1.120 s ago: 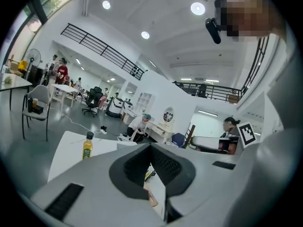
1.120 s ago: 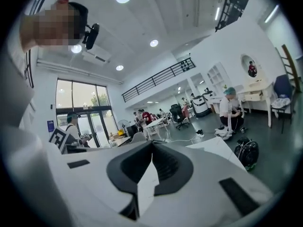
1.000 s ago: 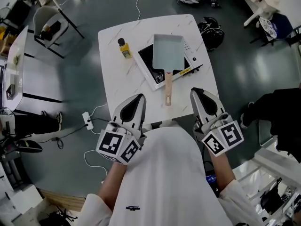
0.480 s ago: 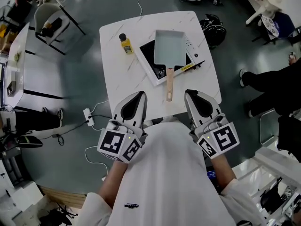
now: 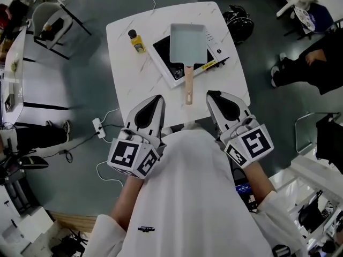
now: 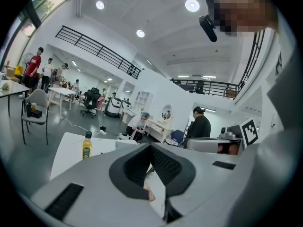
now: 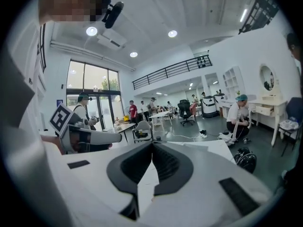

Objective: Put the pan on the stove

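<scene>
The pale blue-grey rectangular pan with a wooden handle [image 5: 187, 43] sits on the flat black-topped stove with a white rim [image 5: 169, 78]. Its long axis runs straight away from the person, and the handle points back toward them. The handle's free end lies out past the stove's near edge over the white marble-look desk [image 5: 127, 84], in the gap between the two sets of fingertips and touching neither. The left gripper [image 5: 157, 98] and the right gripper [image 5: 211, 95] hover at the desk's near edge with the pan ahead of both. In each gripper view the fingers [image 6: 151, 148] [image 7: 152, 144] are pressed together with nothing between them. The pan body covers most of the stove's dark top. In both gripper views the grippers' own grey shells block the pan. A small bottle of yellow liquid with a black cap [image 5: 135, 40] [image 6: 86, 147] stands ahead of the left fingers, to the far left of the stove. Its label is too small to read, as are the print on the stove's right-hand panel and the yellow strip on its near edge.
</scene>
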### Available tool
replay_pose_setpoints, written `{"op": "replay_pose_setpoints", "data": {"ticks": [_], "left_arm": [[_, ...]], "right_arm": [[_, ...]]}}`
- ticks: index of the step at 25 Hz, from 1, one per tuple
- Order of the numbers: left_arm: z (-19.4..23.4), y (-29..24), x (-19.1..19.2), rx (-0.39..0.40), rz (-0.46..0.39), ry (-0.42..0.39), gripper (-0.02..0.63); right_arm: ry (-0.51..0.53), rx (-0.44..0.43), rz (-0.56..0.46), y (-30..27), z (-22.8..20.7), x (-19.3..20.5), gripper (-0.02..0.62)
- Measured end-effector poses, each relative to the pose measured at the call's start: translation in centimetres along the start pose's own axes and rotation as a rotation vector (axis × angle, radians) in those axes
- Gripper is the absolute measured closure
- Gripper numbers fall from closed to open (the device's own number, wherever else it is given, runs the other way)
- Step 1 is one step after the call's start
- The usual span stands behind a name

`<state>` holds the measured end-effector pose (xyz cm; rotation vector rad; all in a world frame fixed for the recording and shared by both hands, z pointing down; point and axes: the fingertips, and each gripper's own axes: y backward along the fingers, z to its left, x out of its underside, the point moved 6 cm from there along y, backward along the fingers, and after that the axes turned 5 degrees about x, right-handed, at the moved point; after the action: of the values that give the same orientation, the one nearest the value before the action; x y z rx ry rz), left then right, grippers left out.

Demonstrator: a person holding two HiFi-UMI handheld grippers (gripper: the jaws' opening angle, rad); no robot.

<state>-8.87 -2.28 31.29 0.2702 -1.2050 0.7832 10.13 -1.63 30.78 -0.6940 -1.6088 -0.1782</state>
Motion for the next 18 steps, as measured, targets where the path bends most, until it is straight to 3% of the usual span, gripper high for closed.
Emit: {"op": "replay_pose_setpoints", "data": {"ticks": [6, 18], "left_arm": [[0.1, -0.7, 0.6, 0.018, 0.003, 0.000, 0.606], [0.5, -0.9, 0.6, 0.034, 0.022, 0.014, 0.606]], "right_arm": [[0.050, -0.030, 0.025, -1.4, 0.5, 1.0, 0.591], [0.040, -0.046, 0.028, -1.1, 0.1, 1.7, 0.591]]}}
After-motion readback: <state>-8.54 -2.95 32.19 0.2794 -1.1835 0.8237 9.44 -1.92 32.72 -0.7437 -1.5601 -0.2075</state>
